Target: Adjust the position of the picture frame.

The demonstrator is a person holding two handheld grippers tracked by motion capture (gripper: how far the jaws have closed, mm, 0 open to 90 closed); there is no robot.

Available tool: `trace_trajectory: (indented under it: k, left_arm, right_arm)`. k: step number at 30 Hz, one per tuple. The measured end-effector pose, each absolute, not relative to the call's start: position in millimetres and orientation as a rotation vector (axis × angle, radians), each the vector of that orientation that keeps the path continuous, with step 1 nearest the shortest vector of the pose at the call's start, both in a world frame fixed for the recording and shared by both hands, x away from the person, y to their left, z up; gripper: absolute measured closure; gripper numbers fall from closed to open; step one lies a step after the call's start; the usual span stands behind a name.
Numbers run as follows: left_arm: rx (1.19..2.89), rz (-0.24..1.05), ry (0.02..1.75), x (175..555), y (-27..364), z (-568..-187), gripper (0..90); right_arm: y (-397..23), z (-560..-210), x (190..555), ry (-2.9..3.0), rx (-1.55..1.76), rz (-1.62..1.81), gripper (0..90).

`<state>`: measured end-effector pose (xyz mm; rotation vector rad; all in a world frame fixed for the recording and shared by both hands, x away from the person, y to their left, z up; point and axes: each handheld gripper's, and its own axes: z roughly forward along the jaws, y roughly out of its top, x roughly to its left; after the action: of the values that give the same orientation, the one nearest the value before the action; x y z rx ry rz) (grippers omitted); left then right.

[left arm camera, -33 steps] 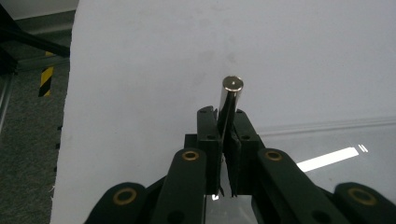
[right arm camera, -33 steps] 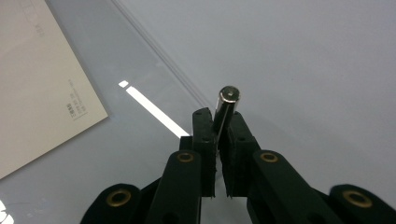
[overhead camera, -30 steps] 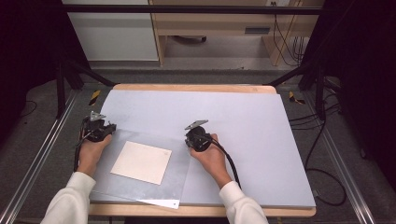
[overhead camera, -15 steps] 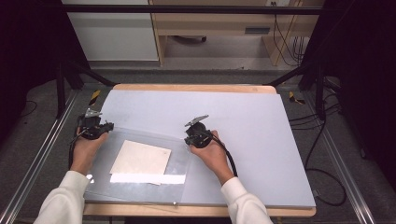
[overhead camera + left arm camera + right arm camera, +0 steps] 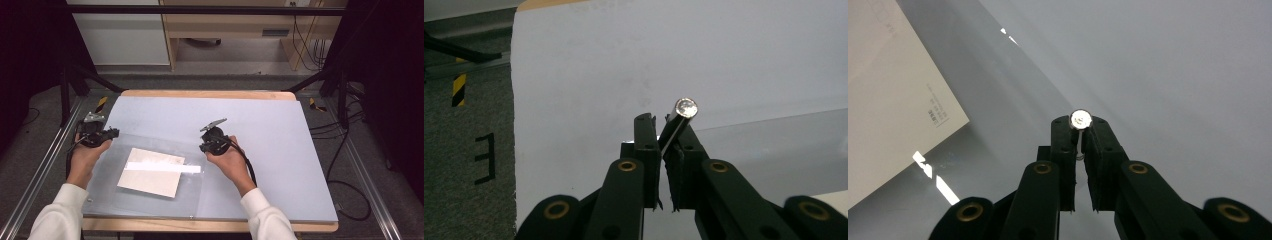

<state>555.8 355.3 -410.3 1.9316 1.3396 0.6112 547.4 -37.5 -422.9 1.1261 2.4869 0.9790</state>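
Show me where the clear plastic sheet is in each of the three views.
High view: clear sheet low left on the grey mat, between left gripper and right gripper.
Left gripper view: right half, from the jaws to the edge.
Right gripper view: left half, over the cream paper.
Shared landmark: the grey mat.

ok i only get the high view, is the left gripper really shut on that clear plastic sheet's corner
observer: yes, the left gripper is shut on the clear plastic sheet, right by a small round silver stud at its corner
operator: and the right one
observer: the right gripper is shut on the sheet's edge, with a second silver stud at its tips
operator: anything on the paper
observer: the cream rectangular paper has small grey print near one corner, too small to read
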Motion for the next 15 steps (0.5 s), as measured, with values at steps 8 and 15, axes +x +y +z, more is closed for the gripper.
trace_trajectory:
  k: [8, 15]
  left_arm:
    - [1.938, 0.605, 1.309, 552, 329, -392, 83.7]
    - [1.928, 0.587, 1.291, 558, 299, -383, 83.7]
  right_arm:
    - [-62, -399, 544, 2.453, 1.133, 0.961, 83.6]
    - [-97, -380, 543, 2.409, 1.154, 0.96, 83.1]
